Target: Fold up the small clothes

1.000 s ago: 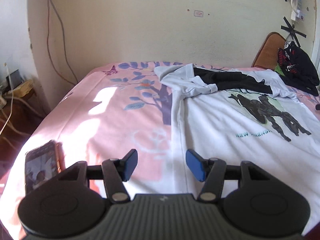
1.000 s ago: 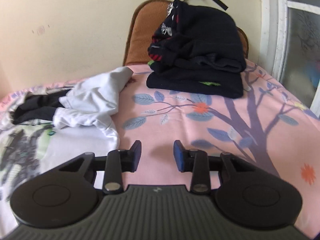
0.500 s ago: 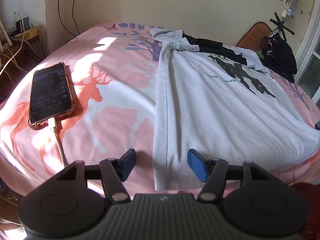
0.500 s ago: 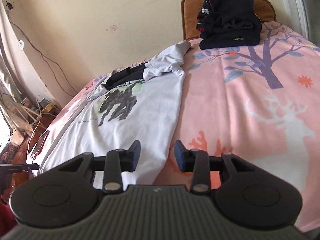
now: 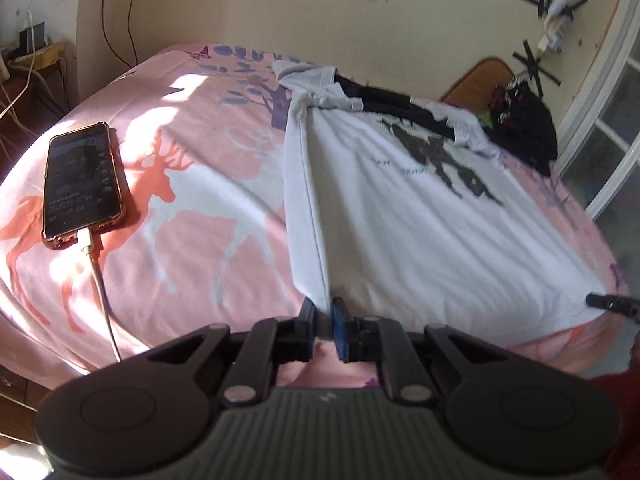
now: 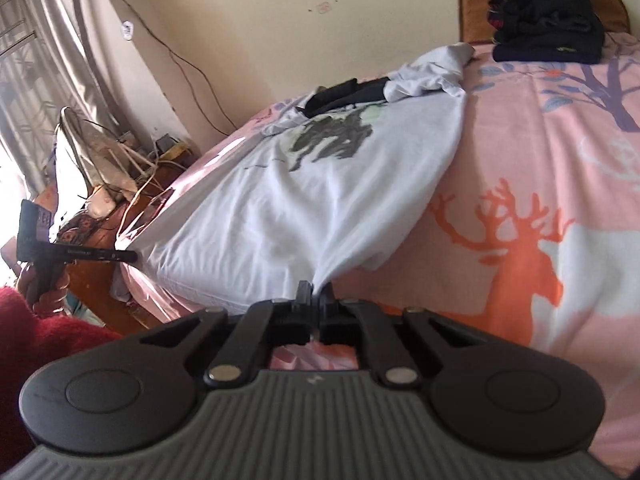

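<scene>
A white T-shirt [image 5: 420, 216] with a dark printed figure lies spread on the pink bed, hem toward me. It also shows in the right wrist view [image 6: 304, 200]. My left gripper [image 5: 325, 312] is shut on the hem's left corner. My right gripper [image 6: 317, 294] is shut on the hem's right corner. The other gripper's tip shows at the far edge of each view, the right one in the left wrist view [image 5: 608, 302] and the left one in the right wrist view [image 6: 100, 256]. A black garment [image 5: 384, 98] lies across the shirt's collar end.
A phone [image 5: 80, 184] on a charging cable [image 5: 100, 280] lies on the pink deer-print bedspread [image 5: 200, 216] left of the shirt. A pile of dark clothes [image 6: 548, 16] sits at the headboard. A cluttered side table [image 6: 120, 196] stands beside the bed.
Both grippers went from open above the hem to shut on the shirt's two bottom corners. The cloth at each corner is now pulled up into the jaws.
</scene>
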Available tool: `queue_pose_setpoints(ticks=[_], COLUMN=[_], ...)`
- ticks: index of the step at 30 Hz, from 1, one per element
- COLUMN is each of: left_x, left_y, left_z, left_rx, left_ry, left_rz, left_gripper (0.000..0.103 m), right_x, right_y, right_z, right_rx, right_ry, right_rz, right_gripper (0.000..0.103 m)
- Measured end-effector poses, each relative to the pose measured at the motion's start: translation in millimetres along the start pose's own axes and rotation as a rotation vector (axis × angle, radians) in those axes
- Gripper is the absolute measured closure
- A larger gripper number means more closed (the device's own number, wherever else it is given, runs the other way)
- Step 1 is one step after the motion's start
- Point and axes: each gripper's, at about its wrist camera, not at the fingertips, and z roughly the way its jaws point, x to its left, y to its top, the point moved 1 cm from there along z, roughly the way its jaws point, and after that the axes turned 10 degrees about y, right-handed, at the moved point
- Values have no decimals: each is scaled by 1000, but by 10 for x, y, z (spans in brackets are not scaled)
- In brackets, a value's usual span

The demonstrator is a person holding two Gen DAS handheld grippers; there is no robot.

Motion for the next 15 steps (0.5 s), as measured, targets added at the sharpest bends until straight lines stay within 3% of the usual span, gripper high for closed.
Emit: queue_pose_setpoints(ticks=[2, 6, 11, 15], left_x=[103, 242, 188, 0], left_y=[160, 619, 1414, 1987], left_z=[-44, 121, 703, 1359], left_rx=[-40, -90, -108, -136], left_ry=[-65, -127, -85, -15], left_rz=[-91, -231, -250, -252], left_gripper=[94, 94, 94, 91], right_x=[-13, -234, -668, -1082], right_y=[96, 470, 1212, 1811], right_z=[-17, -38, 101, 600], right_rx=[-26, -131, -257, -288], right_ry=[33, 61, 42, -88], right_rz=[1, 45, 114, 225], right_gripper=[97, 97, 97, 97])
